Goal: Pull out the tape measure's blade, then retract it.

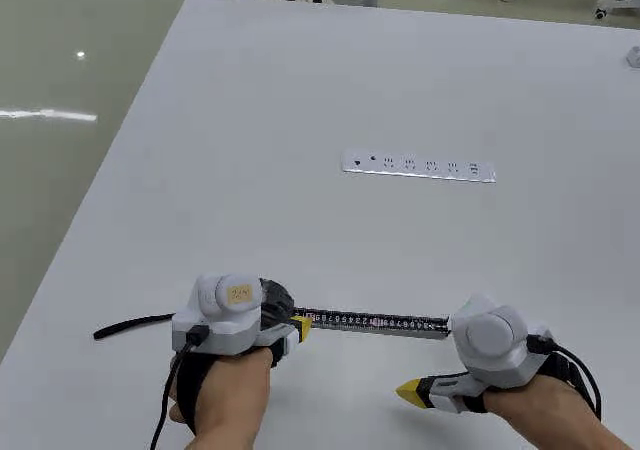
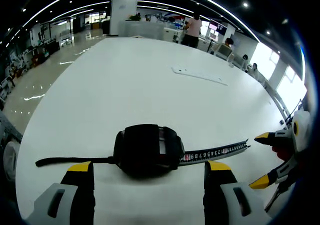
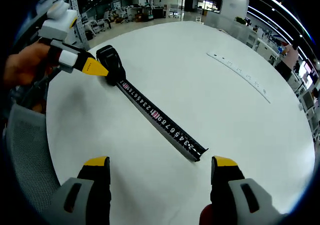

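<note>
Tape measure case [image 2: 147, 149] sits on the desk [image 1: 300, 120] at 12 o'clock of the left tongs [image 2: 148, 166], which are spread and flank it. Blade [image 3: 160, 119] runs 9-to-3 in the head view, tip at 12 o'clock of the spread right tongs [image 3: 160, 161], likely nearer.

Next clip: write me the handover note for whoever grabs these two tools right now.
Left tongs: open, black tape measure case lying between their tips, not clamped.
Right tongs: open, the blade's tip lying free on the white table just ahead.
Blade: drawn out, flat on the table.
Done: the pull-out. Left: retract the blade into the case.
</note>
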Motion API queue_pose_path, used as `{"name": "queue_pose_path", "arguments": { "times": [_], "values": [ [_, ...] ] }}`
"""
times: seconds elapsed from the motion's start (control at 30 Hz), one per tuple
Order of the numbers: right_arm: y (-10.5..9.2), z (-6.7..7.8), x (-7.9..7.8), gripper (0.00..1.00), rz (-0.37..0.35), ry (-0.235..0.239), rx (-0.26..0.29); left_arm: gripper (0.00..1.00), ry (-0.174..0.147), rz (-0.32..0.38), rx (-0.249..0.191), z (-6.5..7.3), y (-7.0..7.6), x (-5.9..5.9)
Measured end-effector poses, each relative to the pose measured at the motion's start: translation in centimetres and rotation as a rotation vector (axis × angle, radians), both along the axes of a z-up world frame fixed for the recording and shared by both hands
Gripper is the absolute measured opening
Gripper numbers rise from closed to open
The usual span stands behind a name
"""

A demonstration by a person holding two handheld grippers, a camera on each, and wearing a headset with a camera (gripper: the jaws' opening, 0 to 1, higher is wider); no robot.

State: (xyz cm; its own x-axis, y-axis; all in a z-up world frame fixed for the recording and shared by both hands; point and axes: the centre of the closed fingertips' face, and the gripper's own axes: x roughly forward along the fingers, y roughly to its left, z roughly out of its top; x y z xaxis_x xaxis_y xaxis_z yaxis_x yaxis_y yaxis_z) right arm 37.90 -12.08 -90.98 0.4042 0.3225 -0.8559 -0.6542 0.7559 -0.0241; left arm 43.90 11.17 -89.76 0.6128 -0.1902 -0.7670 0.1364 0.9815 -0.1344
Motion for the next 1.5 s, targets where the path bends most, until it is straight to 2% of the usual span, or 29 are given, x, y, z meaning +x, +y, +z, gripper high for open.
{"name": "queue_pose_path", "arguments": {
  "times": [0.13, 0.2, 0.27, 0.37, 0.47, 0.67, 0.7, 0.93, 1.23, 1.5],
  "values": [
    [0.1, 0.0, 0.6, 0.82, 0.073, -0.02, -0.016, 0.87, 0.001, 0.008, -0.001, -0.1, 0.0, 0.3],
    [-0.1, 0.0, 1.1, 0.79, 0.132, -0.054, -0.057, 0.86, 0.005, 0.013, 0.005, -0.2, 0.1, 0.4],
    [-0.1, -0.3, 1.1, 0.78, 0.135, -0.038, -0.055, 0.85, 0.009, 0.015, 0.007, -0.4, 0.1, 0.5],
    [-0.4, -0.4, 1.4, 0.78, 0.168, -0.04, -0.084, 0.85, 0.008, 0.021, 0.003, -0.4, 0.1, 0.6],
    [-0.4, -0.4, 1.8, 0.77, 0.177, -0.045, -0.078, 0.84, 0.008, 0.025, -0.001, -0.4, 0.0, 0.8],
    [-0.4, -0.4, 2.0, 0.67, 0.188, -0.047, -0.081, 0.83, 0.008, 0.026, -0.001, -0.5, 0.0, 0.9],
    [-0.6, -0.5, 2.6, 0.66, 0.286, -0.064, -0.114, 0.83, 0.007, 0.024, -0.002, -0.5, -0.1, 1.4],
    [-1.4, -0.8, 3.4, 0.6, 0.354, -0.058, -0.143, 0.81, 0.0, 0.026, -0.005, -0.6, 0.0, 2.0],
    [-2.1, -1.3, 3.6, 0.52, 0.45, -0.036, -0.178, 0.78, 0.004, 0.032, -0.005, -0.9, 0.1, 2.3],
    [-2.9, -1.8, 4.0, 0.44, 0.505, -0.013, -0.199, 0.77, 0.004, 0.037, -0.013, -1.1, 0.1, 2.6]
  ]
}}
